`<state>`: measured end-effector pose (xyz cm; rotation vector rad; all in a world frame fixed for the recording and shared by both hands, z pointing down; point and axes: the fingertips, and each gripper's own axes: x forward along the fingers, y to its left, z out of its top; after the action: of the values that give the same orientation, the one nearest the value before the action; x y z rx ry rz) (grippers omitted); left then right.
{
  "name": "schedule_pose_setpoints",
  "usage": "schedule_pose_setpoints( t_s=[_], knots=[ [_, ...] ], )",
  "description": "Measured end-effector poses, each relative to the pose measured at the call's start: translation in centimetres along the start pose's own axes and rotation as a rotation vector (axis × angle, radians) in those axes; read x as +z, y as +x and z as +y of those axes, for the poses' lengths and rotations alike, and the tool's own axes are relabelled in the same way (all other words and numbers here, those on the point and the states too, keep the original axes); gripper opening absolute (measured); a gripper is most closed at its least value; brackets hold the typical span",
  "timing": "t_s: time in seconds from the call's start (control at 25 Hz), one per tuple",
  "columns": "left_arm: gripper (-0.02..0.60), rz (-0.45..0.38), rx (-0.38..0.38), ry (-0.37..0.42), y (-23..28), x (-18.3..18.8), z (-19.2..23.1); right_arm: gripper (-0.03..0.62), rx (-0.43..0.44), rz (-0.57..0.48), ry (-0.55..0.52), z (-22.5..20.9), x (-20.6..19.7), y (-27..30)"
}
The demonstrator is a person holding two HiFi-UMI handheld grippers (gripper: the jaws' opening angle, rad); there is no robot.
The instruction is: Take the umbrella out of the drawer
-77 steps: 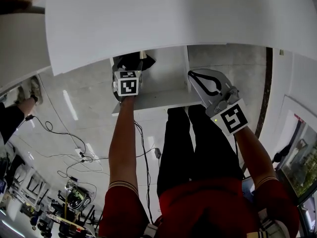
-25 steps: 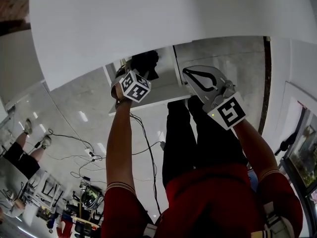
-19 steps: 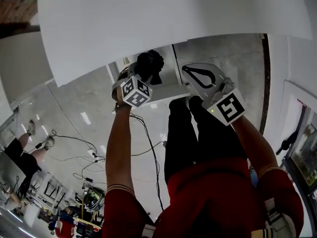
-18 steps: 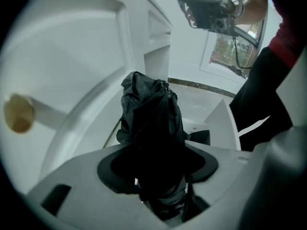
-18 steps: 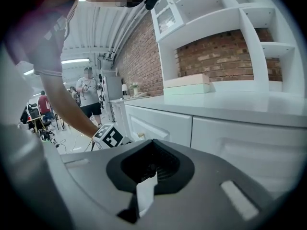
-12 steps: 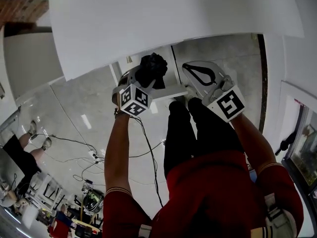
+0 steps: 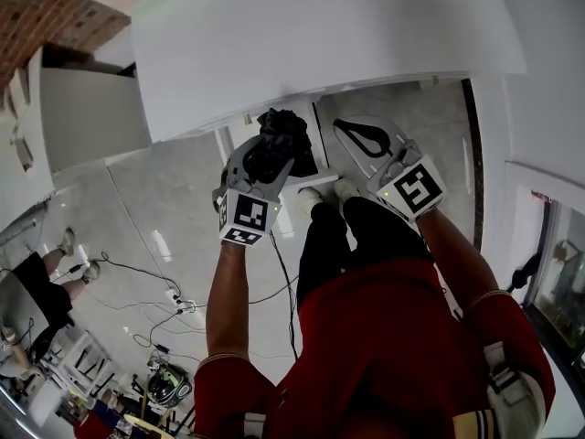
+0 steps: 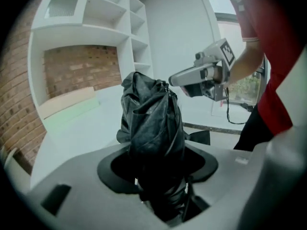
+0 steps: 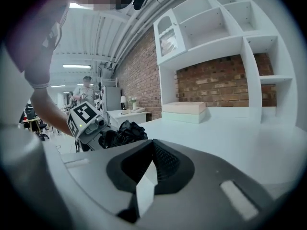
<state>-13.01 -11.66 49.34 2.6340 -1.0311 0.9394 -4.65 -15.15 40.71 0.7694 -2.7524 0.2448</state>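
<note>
A black folded umbrella (image 7: 279, 143) is clamped in my left gripper (image 7: 265, 161), lifted above the open white drawer (image 7: 239, 140) under the table edge. In the left gripper view the umbrella (image 8: 153, 123) stands up out of the left gripper (image 8: 158, 164), its crumpled fabric bunched at the top. My right gripper (image 7: 343, 128) hovers to the right of it, shut and holding nothing. The same right gripper (image 8: 192, 78) shows behind the umbrella in the left gripper view. From the right gripper (image 9: 152, 164) I see the umbrella (image 9: 125, 131) at the left.
The white table top (image 7: 320, 35) spreads ahead, above the drawer. A flat beige box (image 9: 184, 110) lies on it near white shelving (image 9: 230, 32) against a brick wall. Cables (image 7: 174, 291) trail on the tiled floor at the left. Other people stand far left.
My left gripper has risen out of the drawer with the umbrella and tilted up. The right gripper has also risen, staying shut.
</note>
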Motion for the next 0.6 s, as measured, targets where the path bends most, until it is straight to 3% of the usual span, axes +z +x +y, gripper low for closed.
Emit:
schedule_pose_setpoints(
  t_s=[0.36, 0.6],
  knots=[
    [0.244, -0.273, 0.208, -0.155, -8.7, 11.1, 0.0, 0.012, 0.02, -0.135, -0.023, 1.3, 7.5, -4.3],
    [0.244, -0.427, 0.294, -0.174, -13.8, 17.6, 0.0, 0.012, 0.033, -0.23, -0.012, 2.6, 11.9, -6.8]
  ],
)
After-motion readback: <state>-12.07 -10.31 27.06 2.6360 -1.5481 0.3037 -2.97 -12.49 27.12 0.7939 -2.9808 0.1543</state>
